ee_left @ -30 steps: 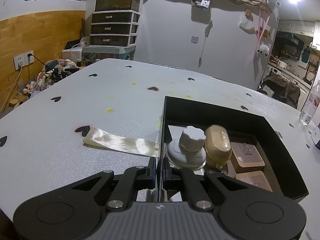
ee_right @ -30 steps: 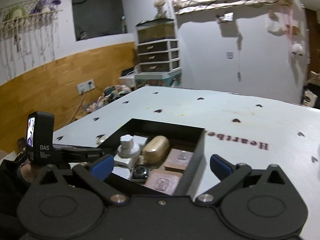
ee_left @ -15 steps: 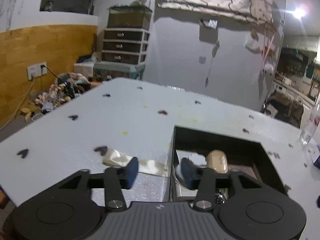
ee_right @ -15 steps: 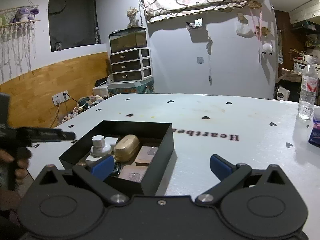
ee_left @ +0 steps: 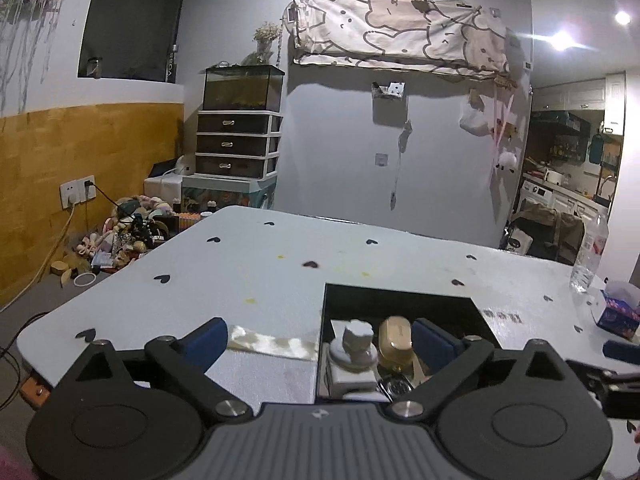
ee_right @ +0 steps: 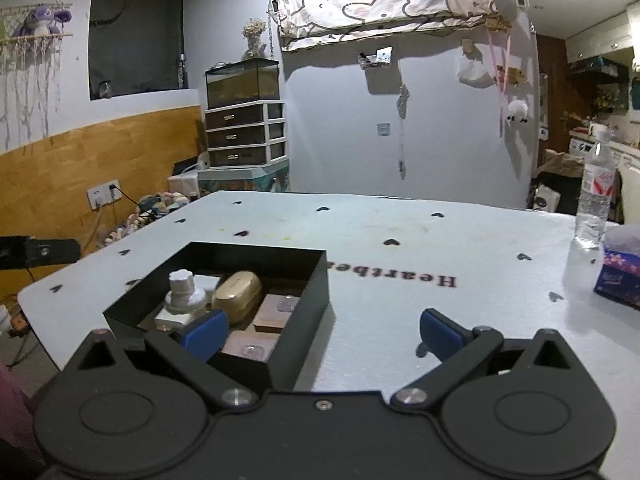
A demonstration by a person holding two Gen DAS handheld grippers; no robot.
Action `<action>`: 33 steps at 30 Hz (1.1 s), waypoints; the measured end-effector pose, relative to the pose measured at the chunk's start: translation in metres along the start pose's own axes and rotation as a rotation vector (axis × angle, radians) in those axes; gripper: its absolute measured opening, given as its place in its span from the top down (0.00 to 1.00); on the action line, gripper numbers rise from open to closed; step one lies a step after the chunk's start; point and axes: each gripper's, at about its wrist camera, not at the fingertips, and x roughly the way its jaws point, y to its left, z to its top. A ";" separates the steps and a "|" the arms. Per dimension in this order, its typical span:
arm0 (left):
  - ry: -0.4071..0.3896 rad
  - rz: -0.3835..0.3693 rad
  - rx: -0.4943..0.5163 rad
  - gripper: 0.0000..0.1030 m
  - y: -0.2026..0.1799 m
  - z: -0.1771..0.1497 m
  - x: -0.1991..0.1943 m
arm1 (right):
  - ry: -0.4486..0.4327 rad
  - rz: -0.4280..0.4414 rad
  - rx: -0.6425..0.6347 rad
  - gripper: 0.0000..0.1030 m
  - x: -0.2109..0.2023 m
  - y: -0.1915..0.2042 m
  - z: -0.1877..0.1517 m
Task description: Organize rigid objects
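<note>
White worktop point(ee_right: 400, 280) with scattered black heart marks and dark "Heartbe…" lettering. Black open-topped box point(ee_right: 304, 284) near the worktop's front left corner, holding all the rigid items. Left gripper point(ee_left: 320, 340): fingers spread wide, holding nothing, raised above the box's left wall. Right gripper point(ee_right: 322, 330): fingers likewise spread wide and empty, straddling the box's right front corner. Clear water bottle point(ee_right: 596, 196), upright at the worktop's far right edge. Tissue pack point(ee_right: 620, 276), blue with floral print, just in front of the bottle. Cream ribbon strip point(ee_left: 272, 342), flat on the worktop, touching the box's left outer wall. Gold oval case point(ee_right: 236, 296), mid-box. White knobbed item point(ee_right: 184, 294), left of the gold case, on a white block. Two pink squarish cases point(ee_right: 278, 312), right side of the box, one behind the other.
</note>
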 end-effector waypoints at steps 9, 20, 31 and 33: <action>0.031 0.000 0.049 0.00 -0.021 -0.014 -0.007 | 0.003 -0.031 0.004 0.00 -0.006 -0.001 -0.004; 0.074 0.000 0.079 0.00 -0.036 -0.031 -0.002 | 0.004 -0.049 -0.010 0.00 -0.011 0.003 -0.005; 0.065 0.021 0.079 0.00 -0.037 -0.031 -0.004 | -0.009 -0.064 -0.016 0.00 -0.020 0.004 -0.004; 0.065 0.021 0.079 0.00 -0.037 -0.031 -0.004 | -0.009 -0.066 -0.015 0.00 -0.020 0.004 -0.004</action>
